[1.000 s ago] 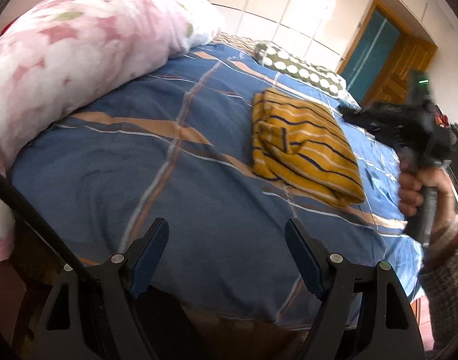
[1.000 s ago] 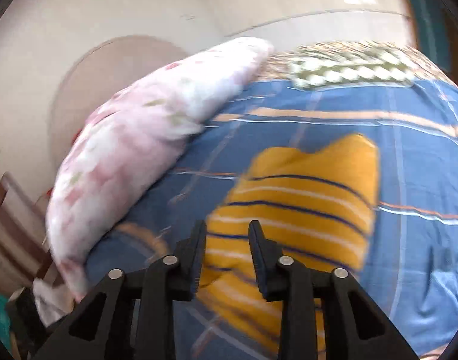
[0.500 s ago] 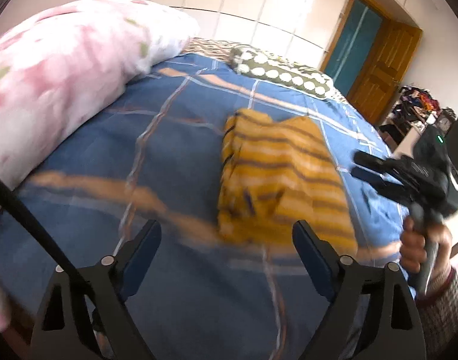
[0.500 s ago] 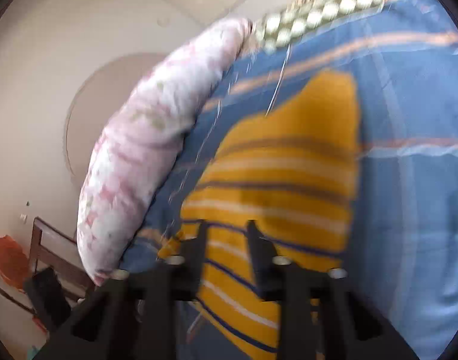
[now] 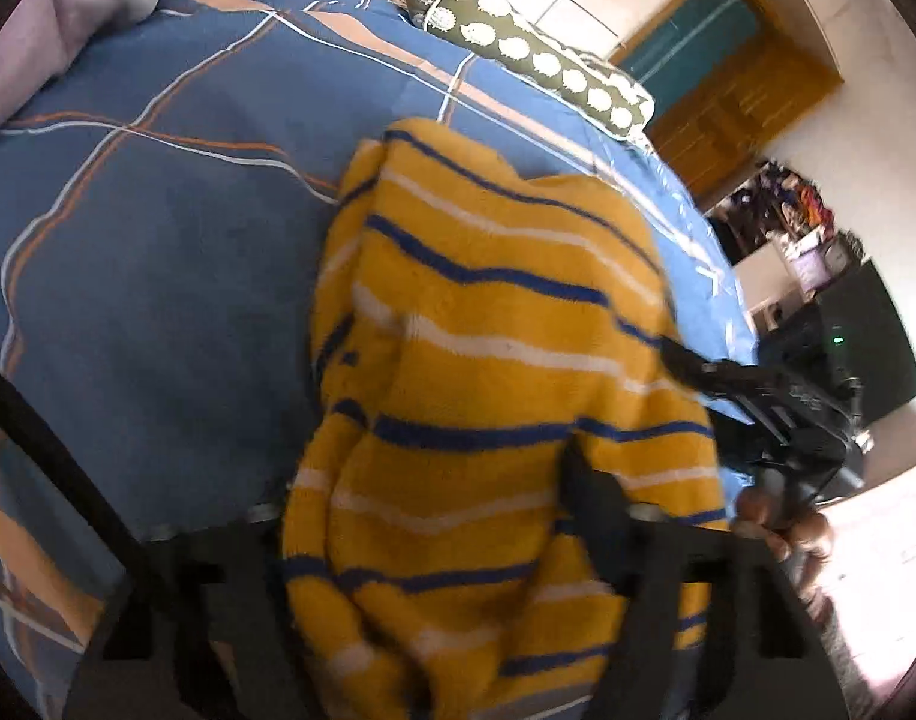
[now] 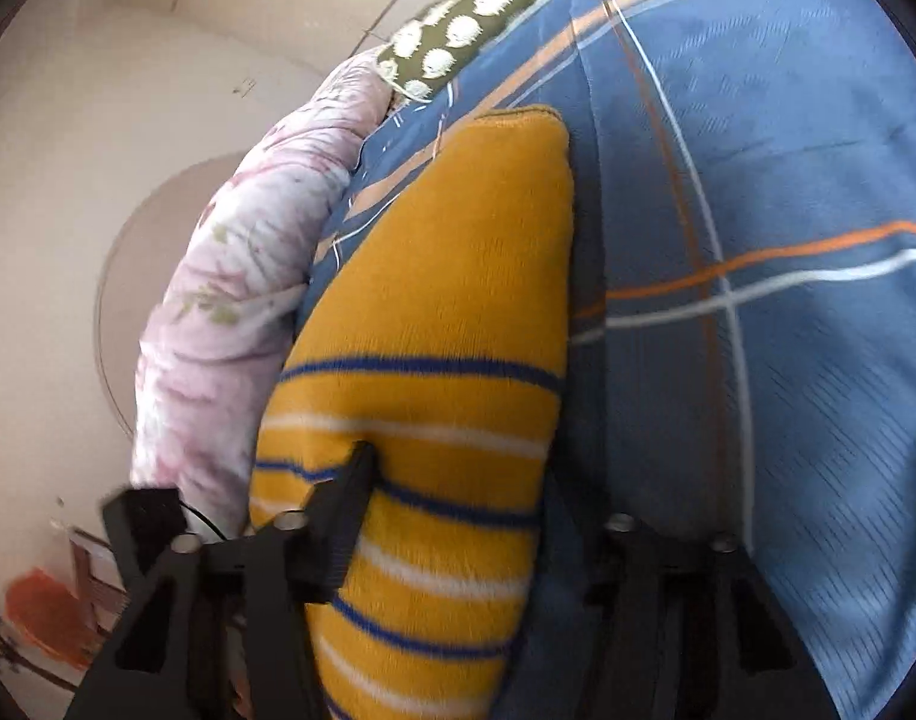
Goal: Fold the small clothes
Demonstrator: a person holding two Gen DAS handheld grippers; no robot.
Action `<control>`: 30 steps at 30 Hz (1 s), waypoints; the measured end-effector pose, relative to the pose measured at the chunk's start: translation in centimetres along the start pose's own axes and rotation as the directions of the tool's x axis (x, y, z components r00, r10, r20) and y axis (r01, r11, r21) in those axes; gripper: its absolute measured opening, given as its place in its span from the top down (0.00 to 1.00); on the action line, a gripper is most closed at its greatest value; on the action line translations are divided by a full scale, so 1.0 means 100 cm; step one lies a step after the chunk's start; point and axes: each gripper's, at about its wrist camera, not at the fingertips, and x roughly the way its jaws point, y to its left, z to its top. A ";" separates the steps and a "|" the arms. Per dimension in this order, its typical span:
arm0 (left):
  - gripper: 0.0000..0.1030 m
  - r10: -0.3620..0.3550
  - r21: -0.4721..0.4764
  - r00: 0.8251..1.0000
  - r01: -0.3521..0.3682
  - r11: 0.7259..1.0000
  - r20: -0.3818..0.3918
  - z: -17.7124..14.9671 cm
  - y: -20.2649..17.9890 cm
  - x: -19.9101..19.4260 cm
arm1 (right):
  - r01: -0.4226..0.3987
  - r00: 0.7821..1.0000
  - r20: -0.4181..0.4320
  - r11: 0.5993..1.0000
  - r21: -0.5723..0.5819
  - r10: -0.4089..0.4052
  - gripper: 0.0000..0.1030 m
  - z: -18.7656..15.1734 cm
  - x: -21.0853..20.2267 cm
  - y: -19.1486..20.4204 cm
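left tool (image 5: 434, 516): at the near edge of the bed, astride the near end of the folded sweater; jaws have just been closing with the knit between them, cloth bunched against both fingers, so it reads as clamped on the sweater.
right tool (image 6: 469, 498): also at the near end, on the garment's right side; jaws have just been closing, one finger pressed into the top of the fold, the other hidden below or beside it; likely gripping, though full pad contact is not visible.
sweater (image 5: 487, 324): yellow with blue and white stripes, folded into a compact block, lying mid-bed on the blue plaid bedsheet (image 5: 146, 252), running from the near edge toward the far one.
step in hand: taking hold of the near end with both tools, probably for one more fold or to shift the bundle.
next move calls for: firm, even grip on both sides, then a lift together so the layers stay stacked.
far edge: spotted green pillow (image 5: 535, 54); pink floral quilt (image 6: 242, 300) along the left side.
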 end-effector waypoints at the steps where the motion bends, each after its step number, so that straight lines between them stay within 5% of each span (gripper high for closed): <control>1: 0.55 0.007 -0.004 1.000 -0.006 1.000 0.006 0.001 -0.006 -0.003 | -0.005 1.000 -0.005 1.000 0.003 0.005 0.70 0.002 -0.003 0.001; 4: 0.65 -0.022 0.029 0.999 0.021 0.999 0.032 0.003 -0.027 -0.020 | -0.050 0.997 0.049 0.998 -0.043 0.053 0.72 0.005 -0.033 0.018; 8: 0.65 -0.101 0.048 0.994 0.099 0.994 0.051 -0.001 -0.052 -0.026 | -0.051 0.988 0.141 0.992 -0.117 0.068 0.72 0.002 -0.080 0.030; 11: 0.60 0.013 0.066 1.000 -0.013 0.998 0.011 -0.010 -0.056 0.001 | 0.089 0.988 0.134 0.988 -0.123 -0.072 0.65 -0.002 -0.084 0.015; 13: 0.41 0.045 0.037 0.999 -0.044 0.998 -0.016 -0.020 -0.048 0.016 | 0.243 0.968 0.100 0.963 -0.117 -0.232 0.62 -0.007 -0.074 0.000; 20: 0.38 0.040 -0.044 0.999 -0.040 0.998 0.017 -0.040 -0.025 -0.011 | 0.297 0.939 0.249 0.927 -0.231 -0.238 0.60 -0.037 -0.115 0.044; 25: 0.38 0.086 -0.085 0.995 -0.081 0.993 0.045 -0.063 0.004 -0.035 | 0.291 0.953 0.187 0.884 -0.365 -0.237 0.66 -0.070 -0.086 0.079; 27: 0.38 0.127 -0.070 0.990 -0.123 0.990 0.060 -0.073 0.008 -0.049 | 0.381 0.924 0.139 0.844 -0.377 -0.355 0.68 -0.082 -0.062 0.067; 30: 0.38 0.200 -0.017 0.973 -0.199 0.980 0.115 -0.087 0.005 -0.079 | 0.492 0.870 0.219 0.761 -0.423 -0.441 0.70 -0.097 -0.061 0.081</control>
